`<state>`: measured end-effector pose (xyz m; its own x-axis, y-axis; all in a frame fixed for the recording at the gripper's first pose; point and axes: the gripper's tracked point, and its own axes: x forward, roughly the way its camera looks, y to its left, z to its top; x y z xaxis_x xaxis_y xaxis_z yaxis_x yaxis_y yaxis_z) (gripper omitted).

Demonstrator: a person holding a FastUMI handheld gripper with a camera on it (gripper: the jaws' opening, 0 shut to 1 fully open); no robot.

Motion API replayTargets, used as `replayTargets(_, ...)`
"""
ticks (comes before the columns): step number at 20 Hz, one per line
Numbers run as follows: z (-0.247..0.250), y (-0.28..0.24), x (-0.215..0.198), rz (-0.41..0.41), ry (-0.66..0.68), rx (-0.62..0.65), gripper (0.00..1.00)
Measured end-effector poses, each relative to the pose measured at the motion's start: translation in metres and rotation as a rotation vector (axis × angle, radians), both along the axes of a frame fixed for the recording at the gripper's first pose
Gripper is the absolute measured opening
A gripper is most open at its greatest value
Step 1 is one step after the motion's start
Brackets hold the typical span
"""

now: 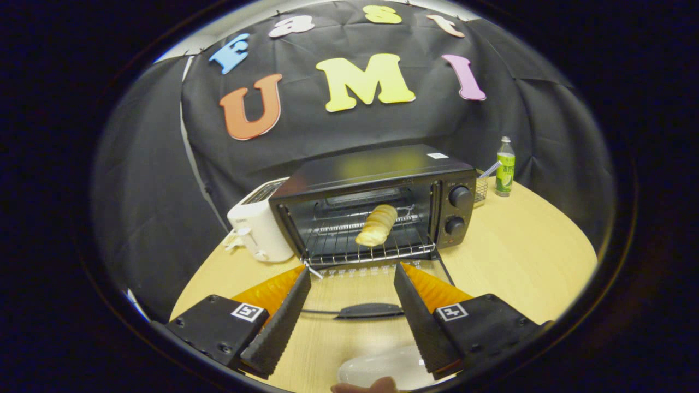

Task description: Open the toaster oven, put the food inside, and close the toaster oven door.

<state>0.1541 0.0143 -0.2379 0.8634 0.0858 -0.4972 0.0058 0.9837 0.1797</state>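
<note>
Nearest of all, between the bases of the 2 fingers, lies a pale plate point(382, 368) on the wooden table point(524, 256), with a fingertip point(366, 387) of a person just touching its near rim. The gripper point(352, 273) is spread wide, its 2 fingers well apart and pinching nothing.

In the gap between the fingers, a little farther on, the glass door point(377, 286) of the toaster oven point(377, 202) lies folded down flat, its dark handle point(370, 310) running crosswise between the fingers. The fingertips sit over the 2 far corners of the door, just short of the oven's mouth.

Just beyond the fingertips, inside the open oven, a bread roll point(377, 225) rests on the wire rack point(366, 240), slightly tilted, a little right of the rack's middle. It is clear of both fingers. 2 black knobs point(457, 210) sit on the oven's right panel, one above the other.

Touching or just beside the oven's left side stands a white toaster point(259, 224). Behind the oven's right corner is a small wire basket point(480, 188), and just beyond it a green bottle point(505, 168) stands upright near the table's far edge.
</note>
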Motion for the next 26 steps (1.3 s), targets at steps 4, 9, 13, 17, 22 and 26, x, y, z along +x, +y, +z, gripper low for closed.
replayTargets(4, -0.017, -0.008, -0.03, 0.033, 0.013, -0.04, 0.99)
replayTargets(9, -0.066, -0.008, -0.046, 0.077, 0.105, -0.067, 1.0)
replayTargets(13, -0.103, -0.01, -0.042, 0.077, 0.195, -0.078, 1.0)
replayTargets(17, -0.125, -0.015, -0.024, 0.049, 0.24, -0.112, 1.0)
replayTargets(22, -0.144, -0.013, -0.014, 0.032, 0.306, -0.136, 1.0)
replayTargets(26, -0.141, -0.012, -0.011, -0.009, 0.28, -0.143, 1.0)
